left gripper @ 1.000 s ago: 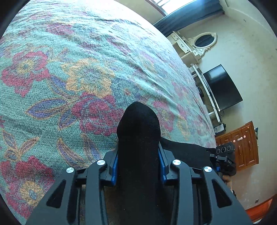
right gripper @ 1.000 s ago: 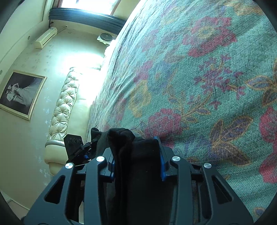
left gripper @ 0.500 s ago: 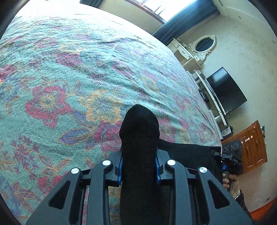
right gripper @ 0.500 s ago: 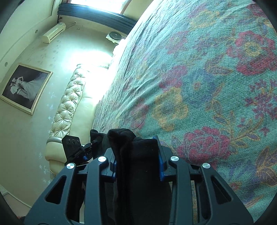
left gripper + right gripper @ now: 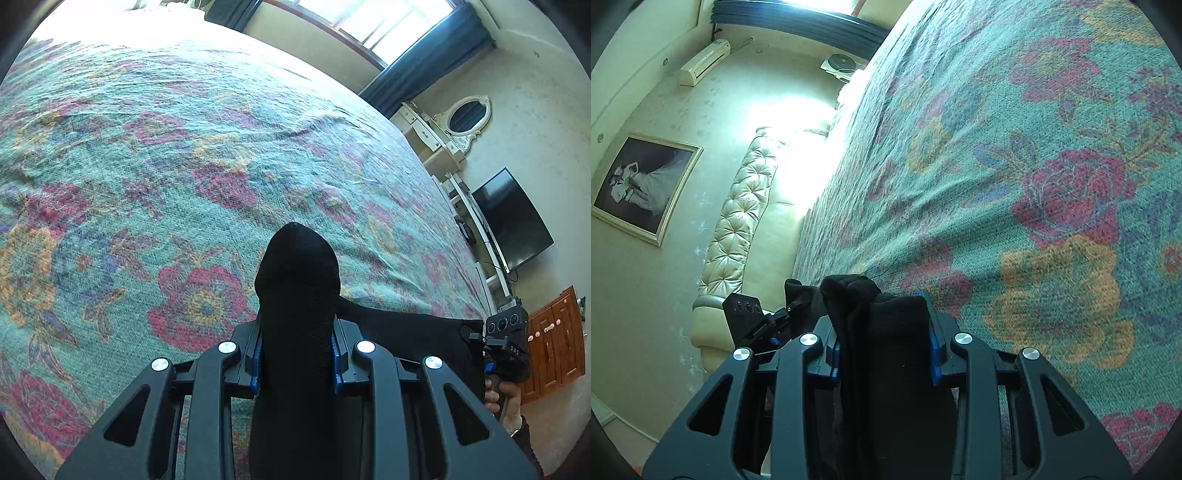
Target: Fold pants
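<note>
The black pants (image 5: 297,280) are clamped in my left gripper (image 5: 297,360); a rounded fold sticks out past the fingertips, and the cloth stretches right toward my right gripper (image 5: 506,343), seen at the far right with a hand on it. In the right wrist view my right gripper (image 5: 884,354) is shut on a bunched edge of the pants (image 5: 871,317). My left gripper (image 5: 750,321) shows at the left there, with black cloth hanging between. Both hold the pants above the floral bedspread (image 5: 155,177).
The bed's floral cover (image 5: 1034,166) fills most of both views. A tufted cream headboard (image 5: 738,229) and framed picture (image 5: 642,184) are on one side. A TV (image 5: 511,218), white dresser with oval mirror (image 5: 467,118) and wooden cabinet (image 5: 557,339) stand beyond the bed.
Both grippers have lifted and tilted up, still shut on the pants. More of the bed and the window now show in the left wrist view.
</note>
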A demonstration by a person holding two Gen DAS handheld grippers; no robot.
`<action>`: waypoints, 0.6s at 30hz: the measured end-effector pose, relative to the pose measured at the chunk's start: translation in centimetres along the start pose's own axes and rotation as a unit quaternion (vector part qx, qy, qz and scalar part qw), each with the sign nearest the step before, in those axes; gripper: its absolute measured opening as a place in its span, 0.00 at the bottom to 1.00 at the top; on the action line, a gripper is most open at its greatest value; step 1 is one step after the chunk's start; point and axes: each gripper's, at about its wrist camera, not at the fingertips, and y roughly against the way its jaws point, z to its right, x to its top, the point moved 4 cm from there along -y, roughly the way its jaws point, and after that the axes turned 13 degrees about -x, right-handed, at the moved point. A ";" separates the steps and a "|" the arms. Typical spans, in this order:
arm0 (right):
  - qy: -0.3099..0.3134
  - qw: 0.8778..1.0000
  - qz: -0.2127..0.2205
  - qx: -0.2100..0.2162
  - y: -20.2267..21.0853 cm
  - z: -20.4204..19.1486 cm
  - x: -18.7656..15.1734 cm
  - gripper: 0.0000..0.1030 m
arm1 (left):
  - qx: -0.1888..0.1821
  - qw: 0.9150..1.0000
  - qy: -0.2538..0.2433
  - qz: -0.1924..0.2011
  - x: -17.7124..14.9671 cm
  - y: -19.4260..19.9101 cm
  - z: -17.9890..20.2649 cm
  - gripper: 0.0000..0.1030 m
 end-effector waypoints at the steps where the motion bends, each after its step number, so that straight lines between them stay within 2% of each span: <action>1: 0.000 1.000 -0.001 0.000 -0.3 0.0 0.3 0.31 | 0.001 1.000 0.001 0.001 0.2 0.0 -0.3 0.26; 18: -0.009 1.000 -0.009 -0.004 -2.7 0.3 1.5 0.31 | -0.001 1.000 0.003 0.001 1.6 -0.9 -2.3 0.27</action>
